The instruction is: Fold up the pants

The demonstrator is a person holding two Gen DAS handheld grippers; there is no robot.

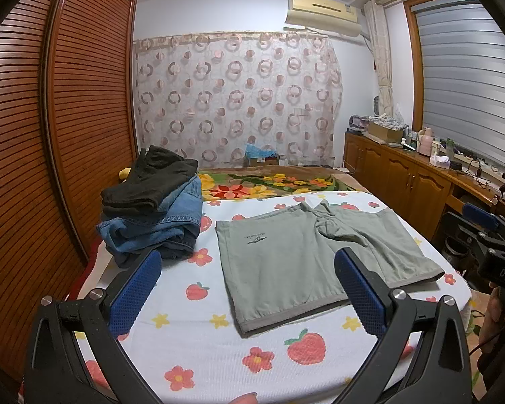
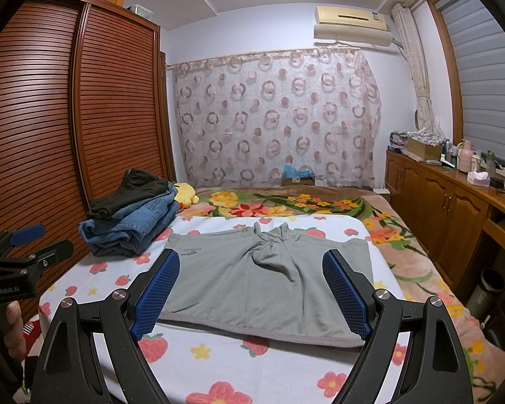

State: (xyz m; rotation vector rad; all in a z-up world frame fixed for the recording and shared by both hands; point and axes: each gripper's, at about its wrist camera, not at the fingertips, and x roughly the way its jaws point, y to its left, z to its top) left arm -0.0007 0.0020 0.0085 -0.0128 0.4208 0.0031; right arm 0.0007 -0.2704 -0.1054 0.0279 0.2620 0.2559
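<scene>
Grey-green shorts (image 1: 293,256) lie spread flat on the white fruit-print sheet (image 1: 198,336), leg hems toward me, waistband and drawstring at the far side. They also show in the right wrist view (image 2: 252,286). My left gripper (image 1: 249,279) is open and empty, held above the sheet just short of the near hem. My right gripper (image 2: 252,286) is open and empty, held over the shorts' near edge. The right gripper also shows at the right edge of the left wrist view (image 1: 481,232), and the left gripper at the left edge of the right wrist view (image 2: 27,239).
A stack of folded clothes, jeans (image 1: 155,232) with a dark garment (image 1: 151,181) on top, sits left of the shorts. A slatted wooden wardrobe (image 1: 50,134) runs along the left. A floral blanket (image 1: 269,181) lies beyond. Wooden cabinets (image 1: 404,181) stand at the right.
</scene>
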